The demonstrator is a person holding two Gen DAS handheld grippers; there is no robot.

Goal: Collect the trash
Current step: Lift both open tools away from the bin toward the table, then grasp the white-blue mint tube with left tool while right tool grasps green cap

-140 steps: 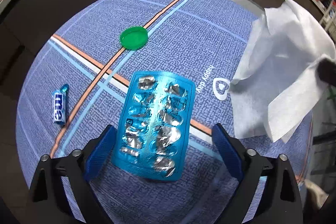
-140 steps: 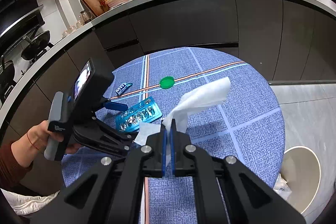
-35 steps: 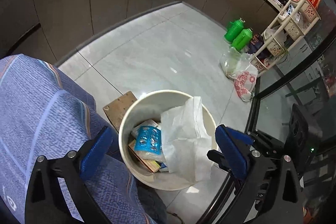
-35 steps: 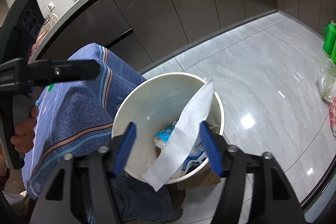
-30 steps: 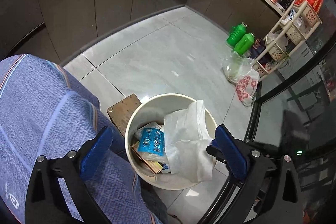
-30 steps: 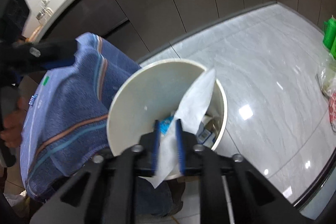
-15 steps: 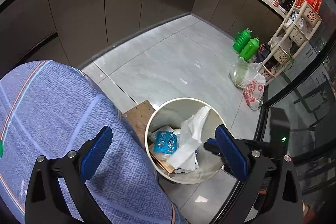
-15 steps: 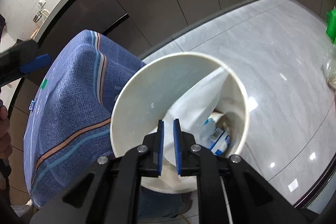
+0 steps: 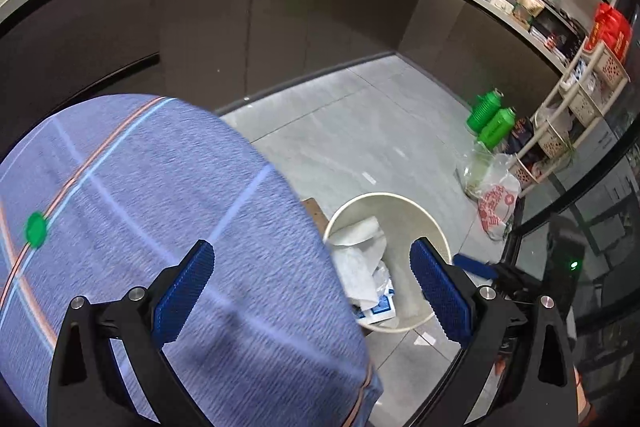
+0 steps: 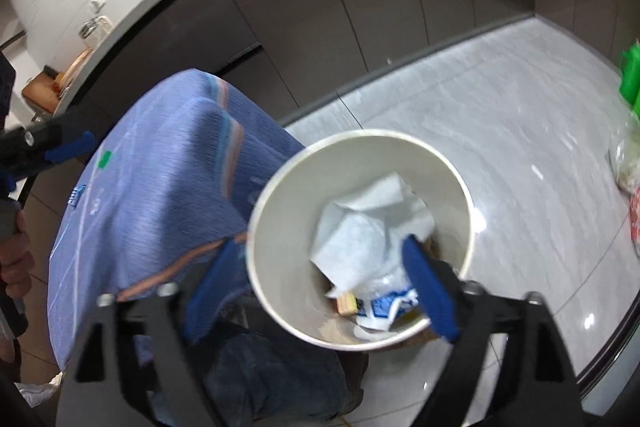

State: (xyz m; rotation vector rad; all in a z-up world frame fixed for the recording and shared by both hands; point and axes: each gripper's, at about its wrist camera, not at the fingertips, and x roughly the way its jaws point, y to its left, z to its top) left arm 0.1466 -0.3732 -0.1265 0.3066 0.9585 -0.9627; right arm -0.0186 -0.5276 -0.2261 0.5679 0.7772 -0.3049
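One bin (image 10: pixel 280 311) | one tissue (image 10: pixel 368 223) inside | one cap (image 9: pixel 36 229) | maybe one wrapper (image 10: pixel 76 195)

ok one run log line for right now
right tongs: just opened, empty | tissue: in bin | left tongs: open, empty | cap: on table

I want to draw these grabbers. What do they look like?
Both look alike. The left gripper has a black, angular frame with silver screws, and two flat fingers covered in bumpy blue pads. The right gripper has the same black frame, screws and blue fingers, a bit blurry here.
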